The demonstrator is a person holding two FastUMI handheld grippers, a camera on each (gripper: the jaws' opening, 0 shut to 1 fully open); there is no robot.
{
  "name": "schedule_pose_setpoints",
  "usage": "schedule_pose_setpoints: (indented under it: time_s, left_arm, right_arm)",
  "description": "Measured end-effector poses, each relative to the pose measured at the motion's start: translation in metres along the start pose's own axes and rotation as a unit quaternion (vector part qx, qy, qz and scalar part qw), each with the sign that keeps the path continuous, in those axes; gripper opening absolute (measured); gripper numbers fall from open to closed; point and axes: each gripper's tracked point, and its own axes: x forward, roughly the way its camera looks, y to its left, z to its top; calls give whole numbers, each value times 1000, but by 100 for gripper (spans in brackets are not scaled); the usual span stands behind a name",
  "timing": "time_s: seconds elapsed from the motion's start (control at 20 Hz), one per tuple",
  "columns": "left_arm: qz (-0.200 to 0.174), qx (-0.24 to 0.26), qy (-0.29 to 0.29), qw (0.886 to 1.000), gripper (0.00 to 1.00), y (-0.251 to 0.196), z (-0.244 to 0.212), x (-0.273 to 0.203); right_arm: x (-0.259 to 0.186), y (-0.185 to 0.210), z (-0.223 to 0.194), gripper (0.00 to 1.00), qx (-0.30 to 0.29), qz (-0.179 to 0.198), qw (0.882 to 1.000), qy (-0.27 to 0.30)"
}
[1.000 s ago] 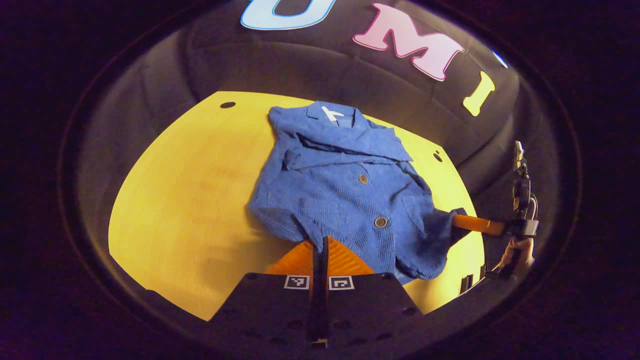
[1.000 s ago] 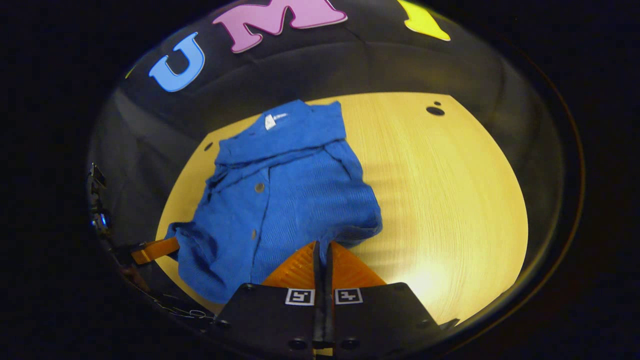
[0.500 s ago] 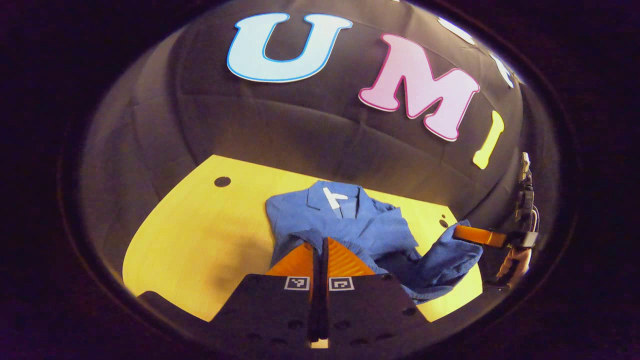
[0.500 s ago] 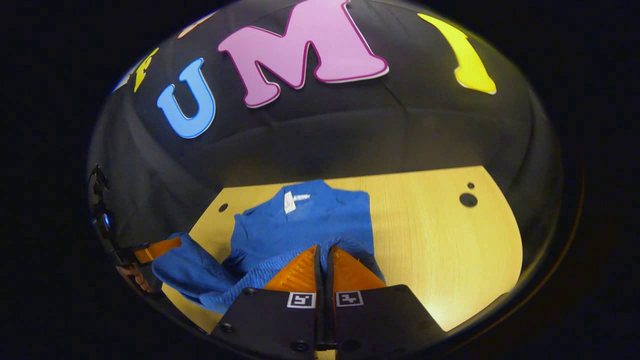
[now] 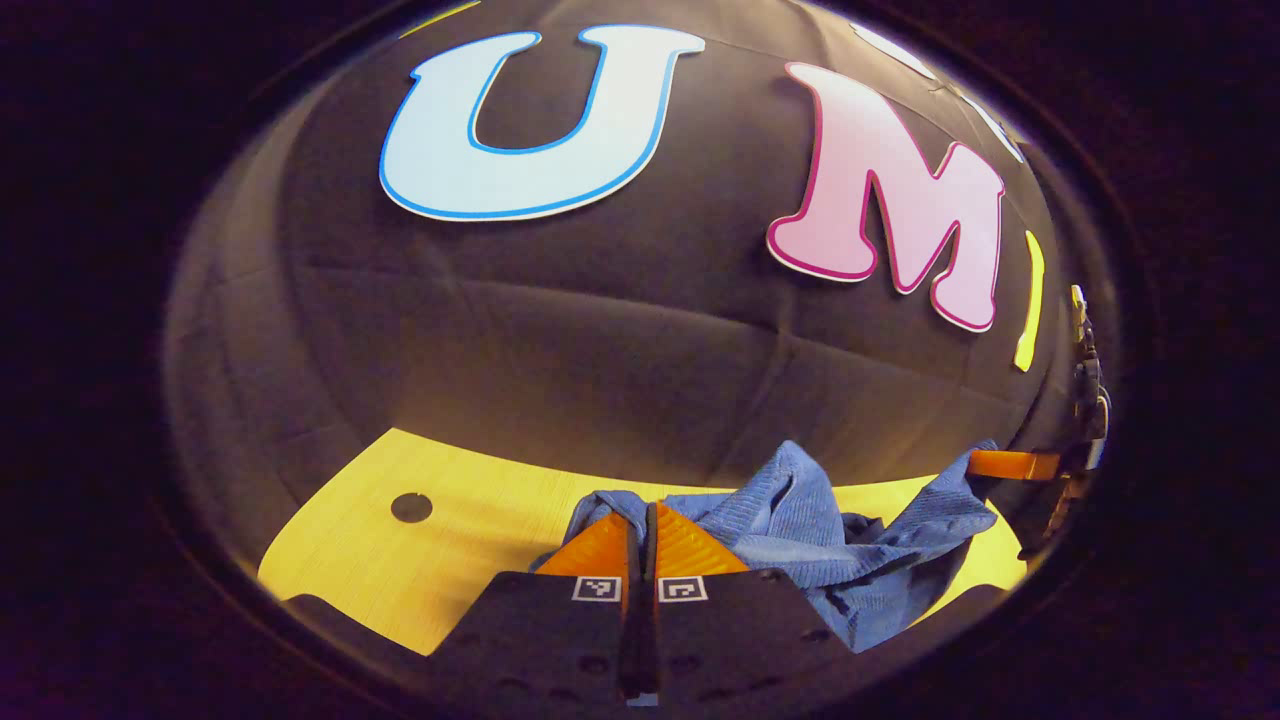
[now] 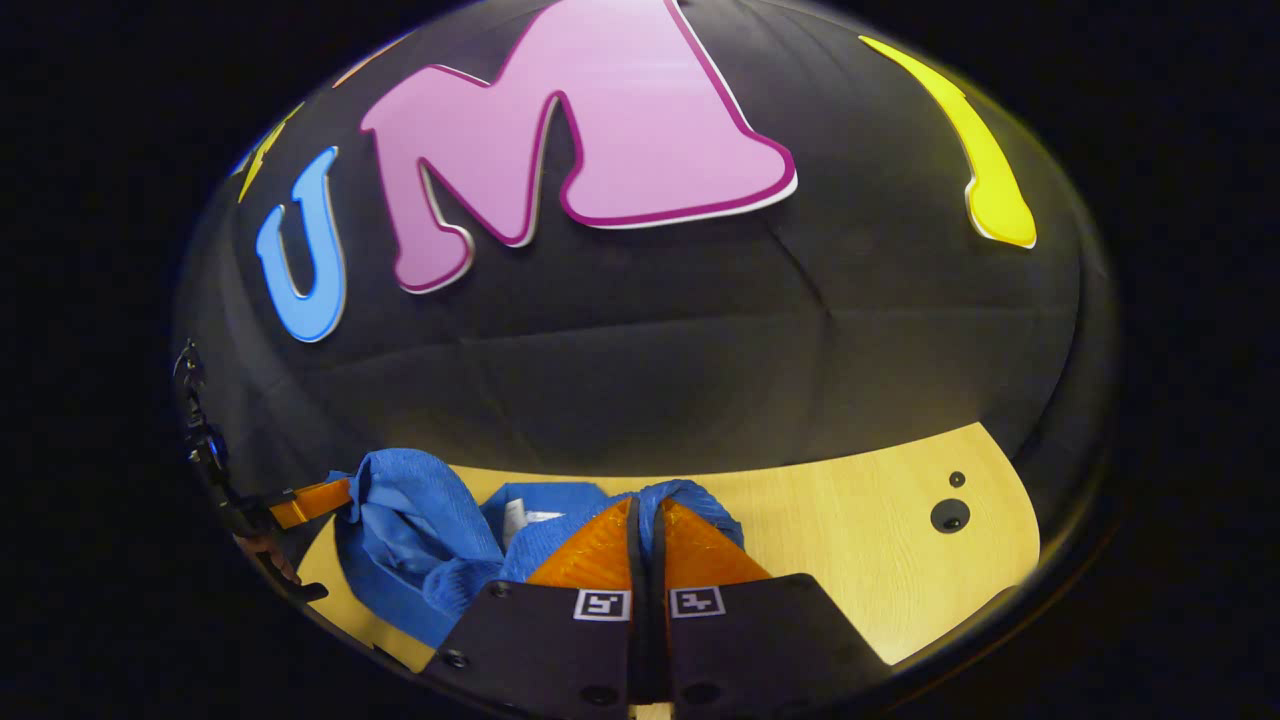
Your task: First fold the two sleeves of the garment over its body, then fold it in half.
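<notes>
Garment point(image 5: 800, 530) lifted since earlier, both tongs clamped, collar hidden

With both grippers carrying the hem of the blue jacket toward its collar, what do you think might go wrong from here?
1. The jacket hangs bunched between the left gripper and the right gripper, so the fold may land wrinkled.
2. The carried cloth sags in the middle; releasing unevenly could leave a skewed edge.
3. The folded sleeves lie hidden under it and could slip out.
</notes>
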Motion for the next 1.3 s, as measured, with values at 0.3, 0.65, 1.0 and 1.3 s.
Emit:
schedule_pose_setpoints:
  time_s: [0.3, 0.65, 1.0, 1.3]
  left_arm:
    - [13, 6, -7, 1000, 12, 7, -46, 75]
    - [23, 11, -33, 999, 85, -7, -27, 32]
    - [-18, 33, -166, 985, 82, -42, 17, -108]
    - [-24, 7, -270, 963, 80, -43, 9, -251]
  right_arm:
    - [77, -33, -45, 2, 11, -62, 998, -1]
    - [37, -32, -30, 94, -28, -78, 995, -48]
    - [-28, 43, -36, 99, -170, -85, 967, -172]
    - [-141, 96, -70, 100, -196, -37, 961, -193]
